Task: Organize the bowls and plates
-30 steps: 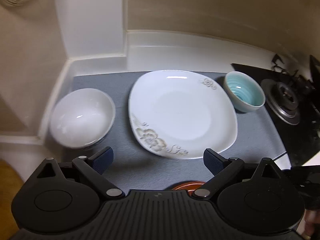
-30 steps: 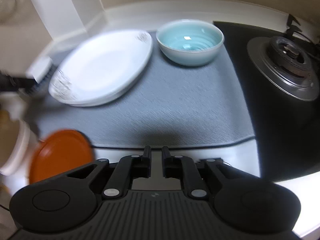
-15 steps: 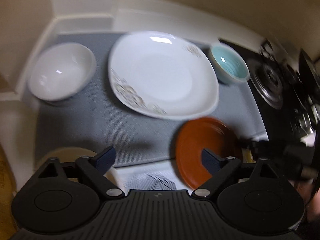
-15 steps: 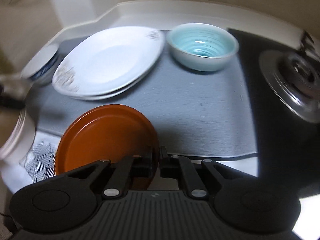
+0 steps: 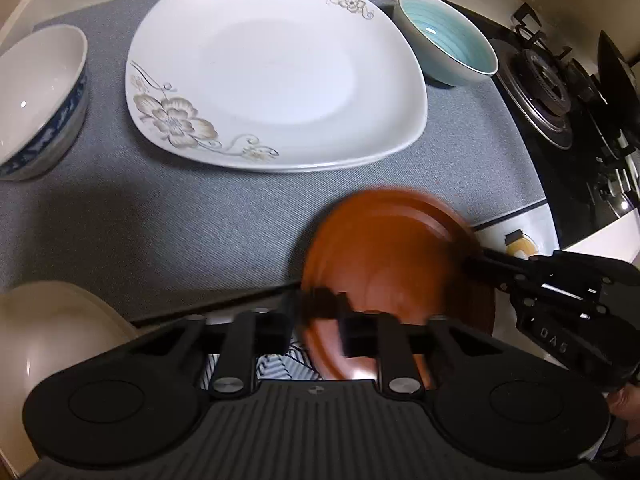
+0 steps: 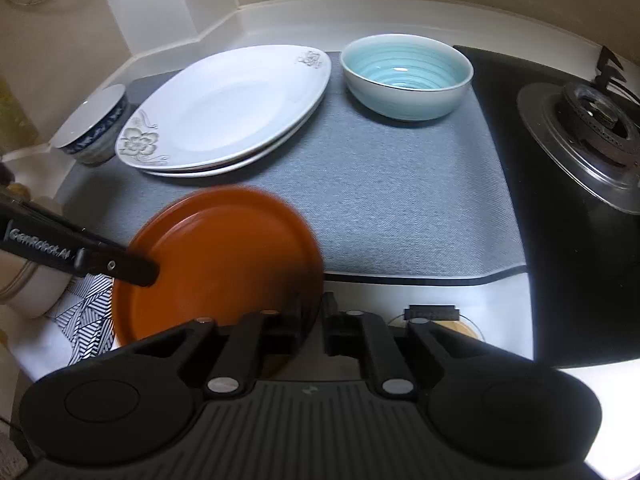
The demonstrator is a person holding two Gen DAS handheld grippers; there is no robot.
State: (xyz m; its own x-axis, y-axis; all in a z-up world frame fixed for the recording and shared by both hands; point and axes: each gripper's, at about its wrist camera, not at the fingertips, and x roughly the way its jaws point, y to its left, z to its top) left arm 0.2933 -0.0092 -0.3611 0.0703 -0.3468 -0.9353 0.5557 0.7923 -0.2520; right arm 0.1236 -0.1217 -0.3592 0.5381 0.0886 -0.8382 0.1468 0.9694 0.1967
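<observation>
An orange plate (image 5: 392, 256) hangs tilted over the front edge of the grey mat (image 5: 160, 220), held from both sides. My left gripper (image 5: 318, 324) is shut on its near left rim. My right gripper (image 5: 474, 262) is clamped on the opposite rim. From the right wrist, the orange plate (image 6: 224, 264) fills the lower left; my right gripper (image 6: 316, 322) pinches its right edge, and the left gripper (image 6: 144, 274) bites the left edge. Two stacked white floral plates (image 5: 276, 72) lie on the mat behind.
A teal bowl (image 5: 448, 36) stands right of the white plates and a blue-patterned white bowl (image 5: 36, 100) left of them. A cream bowl (image 5: 52, 340) and a striped cloth (image 6: 88, 312) lie at the near left. A gas hob (image 6: 592, 140) borders the mat on the right.
The left gripper dropped towards the counter's front and closed on the orange plate's rim. The orange plate came into view, with the right gripper tightened on its other edge.
</observation>
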